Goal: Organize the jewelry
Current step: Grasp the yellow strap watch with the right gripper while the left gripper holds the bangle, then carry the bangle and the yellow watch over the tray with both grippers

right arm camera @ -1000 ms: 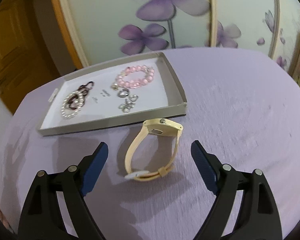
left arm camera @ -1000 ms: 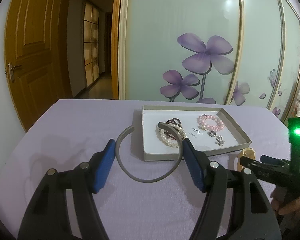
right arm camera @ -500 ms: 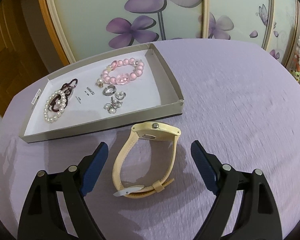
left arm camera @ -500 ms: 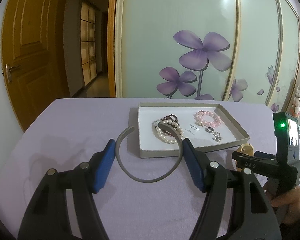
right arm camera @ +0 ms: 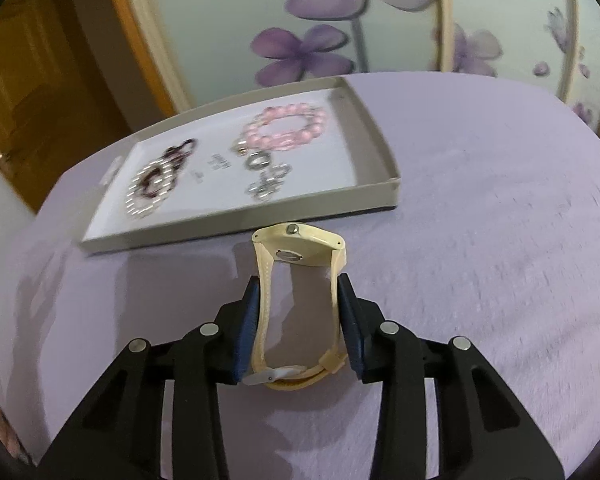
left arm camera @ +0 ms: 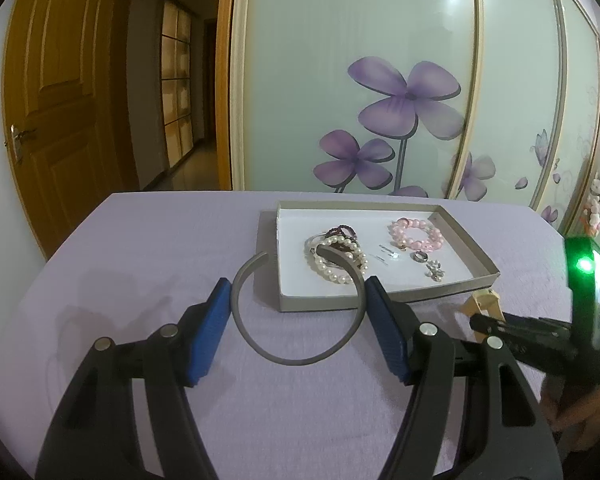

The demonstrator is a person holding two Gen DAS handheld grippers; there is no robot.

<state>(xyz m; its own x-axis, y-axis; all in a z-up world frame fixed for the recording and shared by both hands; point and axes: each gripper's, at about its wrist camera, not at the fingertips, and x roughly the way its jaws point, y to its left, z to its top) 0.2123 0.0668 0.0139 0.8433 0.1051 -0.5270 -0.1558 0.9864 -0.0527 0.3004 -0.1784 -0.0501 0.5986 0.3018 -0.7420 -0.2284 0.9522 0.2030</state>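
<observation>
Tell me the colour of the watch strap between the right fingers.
Pale cream-yellow; the watch strap shows best in the right wrist view.

purple-flowered sliding panels (left arm camera: pixel 400 92), wooden door (left arm camera: pixel 64 92), lilac tablecloth (right arm camera: pixel 480 220).

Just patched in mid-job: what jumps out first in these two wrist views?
The right gripper is closing on a cream wristwatch, its pads against the strap, just in front of the shallow grey tray. The left gripper holds a grey open bangle across its pads, above the lilac tablecloth. Inside the tray lie a pink bead bracelet, pearls and small silver pieces.
</observation>
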